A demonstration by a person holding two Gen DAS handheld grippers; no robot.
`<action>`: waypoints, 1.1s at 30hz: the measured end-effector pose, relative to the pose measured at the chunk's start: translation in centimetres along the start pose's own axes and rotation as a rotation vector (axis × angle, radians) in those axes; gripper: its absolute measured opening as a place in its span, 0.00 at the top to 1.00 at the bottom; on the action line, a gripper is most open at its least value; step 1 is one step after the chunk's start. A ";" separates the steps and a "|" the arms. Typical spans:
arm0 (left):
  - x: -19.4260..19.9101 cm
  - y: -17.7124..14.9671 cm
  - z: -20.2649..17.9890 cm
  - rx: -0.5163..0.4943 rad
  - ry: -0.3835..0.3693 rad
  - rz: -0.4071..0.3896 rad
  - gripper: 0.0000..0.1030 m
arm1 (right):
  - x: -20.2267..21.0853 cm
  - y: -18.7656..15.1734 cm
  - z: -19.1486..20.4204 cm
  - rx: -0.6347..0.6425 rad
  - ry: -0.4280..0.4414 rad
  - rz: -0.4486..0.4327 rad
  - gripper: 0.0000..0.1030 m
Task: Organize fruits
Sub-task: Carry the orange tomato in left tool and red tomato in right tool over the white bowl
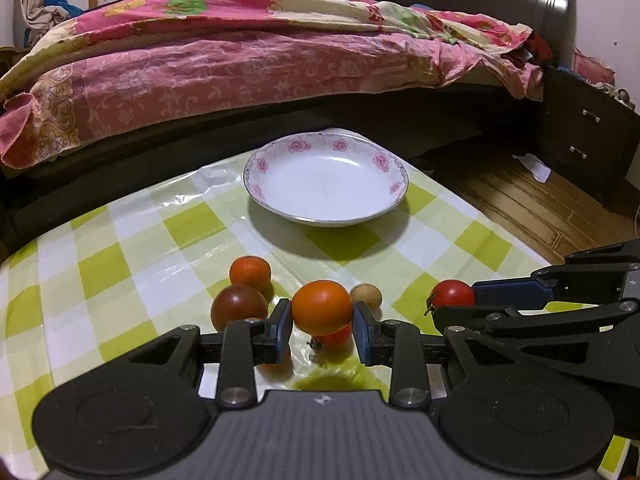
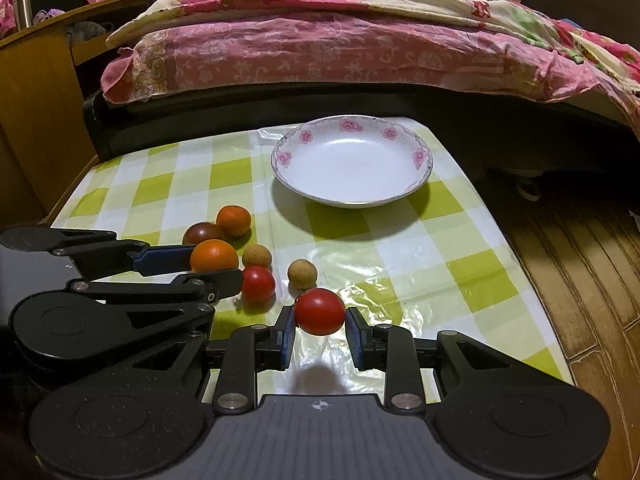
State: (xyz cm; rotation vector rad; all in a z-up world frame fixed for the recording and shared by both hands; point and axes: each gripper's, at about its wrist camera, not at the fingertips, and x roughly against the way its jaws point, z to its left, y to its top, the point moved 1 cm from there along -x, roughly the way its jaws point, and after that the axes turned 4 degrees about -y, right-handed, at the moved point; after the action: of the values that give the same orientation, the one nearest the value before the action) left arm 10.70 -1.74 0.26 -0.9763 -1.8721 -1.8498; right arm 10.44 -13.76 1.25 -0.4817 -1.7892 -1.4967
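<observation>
Fingers [image 1: 282,330] of the left gripper [image 1: 322,330] are pinched on an orange fruit [image 1: 322,306]. The right gripper [image 2: 320,334] pinches a red tomato [image 2: 320,311] the same way. Both fruits sit nearer to us than the white flowered plate [image 1: 326,216], which has nothing in it. This looks like the pick-up step. Next, each fruit should go up and over the plate's rim, then get let go gently. Other small fruits wait on the green checked counter [image 1: 120,264]. Behind the plate is a bed [image 1: 240,60] with pink covers.
</observation>
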 end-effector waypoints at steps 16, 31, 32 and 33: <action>-1.9 2.3 1.1 0.013 0.012 -0.019 0.62 | -1.8 2.3 -0.7 0.009 -0.007 -0.028 0.76; -5.8 6.5 2.3 -0.030 0.035 -0.048 0.62 | -5.1 5.9 -2.3 -0.001 -0.026 -0.069 0.76; -6.2 6.8 2.5 -0.030 0.036 -0.048 0.62 | -5.4 6.2 -2.4 0.000 -0.027 -0.071 0.76; -6.6 7.0 2.5 -0.030 0.037 -0.048 0.62 | -5.8 6.5 -2.5 0.001 -0.029 -0.073 0.76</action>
State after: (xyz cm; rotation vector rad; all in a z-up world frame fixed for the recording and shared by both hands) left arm 20.59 -1.37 0.83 -0.9079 -1.8663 -1.9157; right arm 19.50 -13.56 1.43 -0.4436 -1.8476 -1.5456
